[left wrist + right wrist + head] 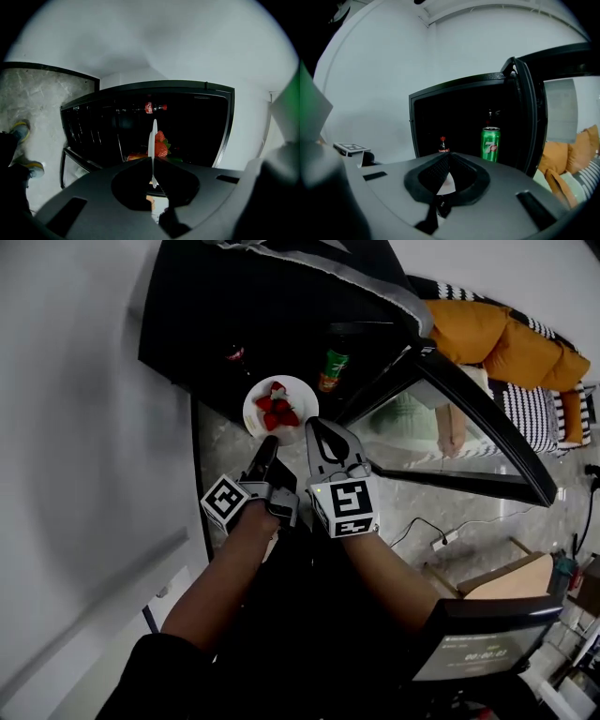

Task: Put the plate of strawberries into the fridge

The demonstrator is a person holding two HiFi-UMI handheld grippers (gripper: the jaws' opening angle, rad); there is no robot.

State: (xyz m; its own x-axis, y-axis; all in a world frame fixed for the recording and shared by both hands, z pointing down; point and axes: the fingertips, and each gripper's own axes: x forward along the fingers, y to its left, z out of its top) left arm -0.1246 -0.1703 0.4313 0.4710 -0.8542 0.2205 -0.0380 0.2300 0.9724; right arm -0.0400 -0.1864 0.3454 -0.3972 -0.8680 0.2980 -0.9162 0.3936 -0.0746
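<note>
- The left gripper [266, 446] is clamped on the near rim of the white plate [296, 390]. Its own view shows the plate edge-on, a thin white line pinched between the two jaws.
- The strawberries [277, 407] lie in a red heap at the middle of the plate, a few green leaves showing among them.
- The plate is held in the air right at the mouth of the black fridge [216, 306], above the grey marbled floor [220, 451] — I cannot tell whether it has crossed the threshold.
- The right gripper [314, 426] lies just beside the left one, its tip close to the plate's right-hand edge. Its jaws are together with nothing between them, and a pale part of the plate shows through the opening behind their tips. Whether the tip touches the rim is unclear.
- The fridge door [469, 427] stands wide open to the right, its glass pane framed in black.
- Inside the dark fridge a green can [333, 369] stands upright on the right — to its left stands a small cola bottle [234, 354] with a red label.
- A white wall [75, 427] runs along the fridge's left side.
- Beyond the door, orange cushions [497, 334] lie on a striped sofa [534, 413].
- A cable [417, 526] trails over the floor near the door.
</note>
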